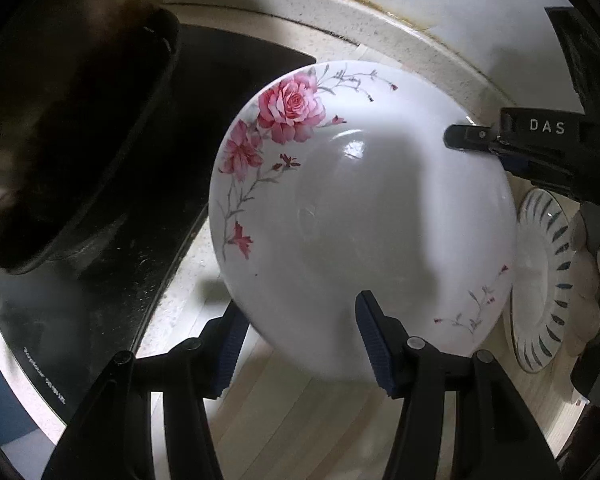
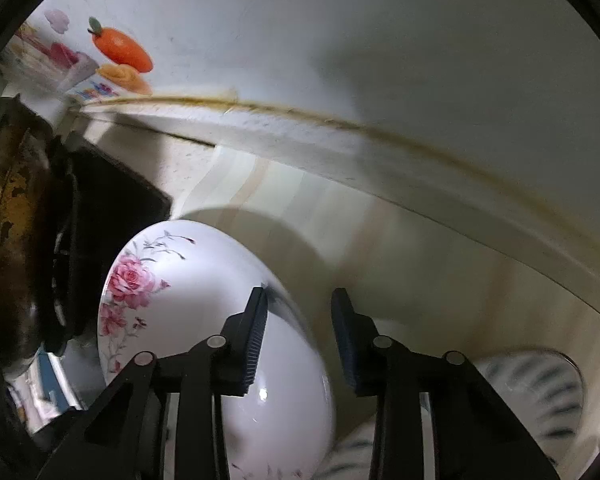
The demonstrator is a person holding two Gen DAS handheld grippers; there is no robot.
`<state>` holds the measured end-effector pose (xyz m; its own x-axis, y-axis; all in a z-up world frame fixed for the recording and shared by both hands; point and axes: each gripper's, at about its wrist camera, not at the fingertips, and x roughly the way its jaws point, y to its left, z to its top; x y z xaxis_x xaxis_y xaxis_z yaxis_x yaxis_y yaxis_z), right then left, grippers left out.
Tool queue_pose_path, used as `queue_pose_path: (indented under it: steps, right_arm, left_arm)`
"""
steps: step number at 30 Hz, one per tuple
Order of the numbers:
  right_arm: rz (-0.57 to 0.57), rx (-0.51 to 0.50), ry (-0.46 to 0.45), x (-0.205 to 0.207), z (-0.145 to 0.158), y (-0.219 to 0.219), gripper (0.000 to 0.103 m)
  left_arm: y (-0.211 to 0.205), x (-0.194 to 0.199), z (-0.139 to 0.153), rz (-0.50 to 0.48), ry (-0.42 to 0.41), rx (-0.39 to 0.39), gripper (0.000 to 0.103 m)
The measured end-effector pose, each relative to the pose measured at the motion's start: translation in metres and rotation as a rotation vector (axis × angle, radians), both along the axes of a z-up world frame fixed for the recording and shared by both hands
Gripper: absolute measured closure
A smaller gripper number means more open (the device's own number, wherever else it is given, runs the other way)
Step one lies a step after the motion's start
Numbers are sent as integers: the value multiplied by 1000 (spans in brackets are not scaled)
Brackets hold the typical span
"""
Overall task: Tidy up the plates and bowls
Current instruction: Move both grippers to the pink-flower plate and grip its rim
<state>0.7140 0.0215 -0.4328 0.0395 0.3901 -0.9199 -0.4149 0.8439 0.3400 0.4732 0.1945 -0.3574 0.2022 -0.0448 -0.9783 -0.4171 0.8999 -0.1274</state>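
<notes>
1. While my left gripper (image 1: 300, 344) straddles the near rim of the white rose-patterned ceramic plate (image 1: 340, 208), its jaws stand half open; whether the pads press it I cannot tell.
2. The plate sits tilted over the pale wood-grain table (image 1: 284, 412), just right of the black stove (image 1: 100, 208).
3. My right gripper (image 2: 300, 344) hangs part open at the plate's right edge, gripping nothing.
4. A white plate with dark rim dashes (image 1: 540, 280) lies right of it.
</notes>
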Motion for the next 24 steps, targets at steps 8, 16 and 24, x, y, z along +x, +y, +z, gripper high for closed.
queue_pose_path:
  steps: [8, 16, 24]
  right_arm:
    - [51, 5, -24, -13, 8, -12, 80]
    - [39, 26, -44, -50, 37, -50, 80]
    - [-44, 89, -53, -112, 85, -125, 80]
  left_arm:
    - [6, -4, 11, 14, -25, 30, 62]
    - [-16, -22, 43, -43, -60, 38, 62]
    - [-56, -59, 77, -124, -114, 41, 62]
